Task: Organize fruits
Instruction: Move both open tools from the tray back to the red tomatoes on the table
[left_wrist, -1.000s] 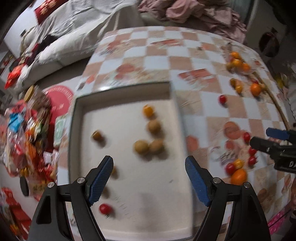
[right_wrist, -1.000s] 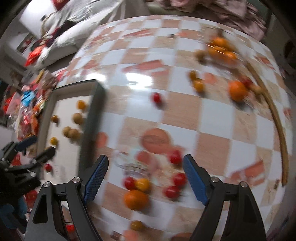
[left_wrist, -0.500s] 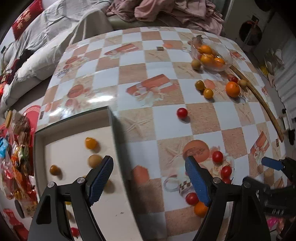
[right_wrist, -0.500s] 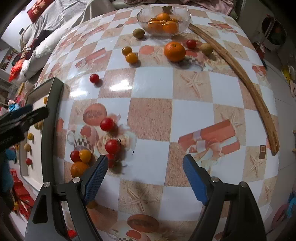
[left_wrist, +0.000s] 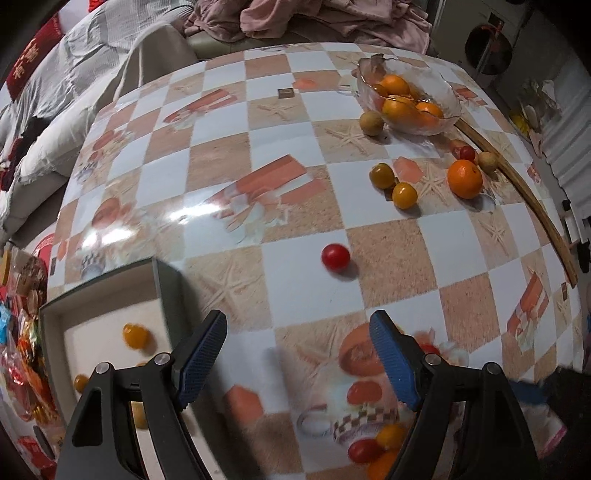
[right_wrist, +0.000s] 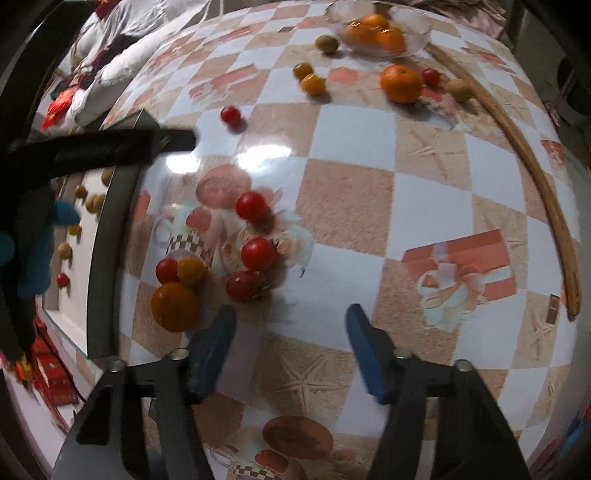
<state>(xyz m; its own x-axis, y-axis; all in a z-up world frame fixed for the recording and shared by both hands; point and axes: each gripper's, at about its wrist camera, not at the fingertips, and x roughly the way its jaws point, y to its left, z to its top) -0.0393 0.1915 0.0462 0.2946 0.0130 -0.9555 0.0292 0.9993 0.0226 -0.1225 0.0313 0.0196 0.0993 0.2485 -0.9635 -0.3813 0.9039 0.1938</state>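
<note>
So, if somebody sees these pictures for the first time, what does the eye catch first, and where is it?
First, the checkered tablecloth with fruit scattered over it, above all the cluster of red cherry tomatoes just ahead of the right gripper, whose jaws have just been closing with nothing between them. At the far side, a glass bowl holds oranges, with one loose orange nearby. At the left sits a grey-rimmed tray with small fruits inside.

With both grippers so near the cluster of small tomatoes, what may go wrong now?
1. The right gripper, whose jaws have just been closing with nothing between them, may knock the red cherry tomatoes beside its fingers, and round fruit rolls easily on the glossy tablecloth.
2. The left gripper hovers over the same cluster beside the tray, so the two grippers may collide.
</note>
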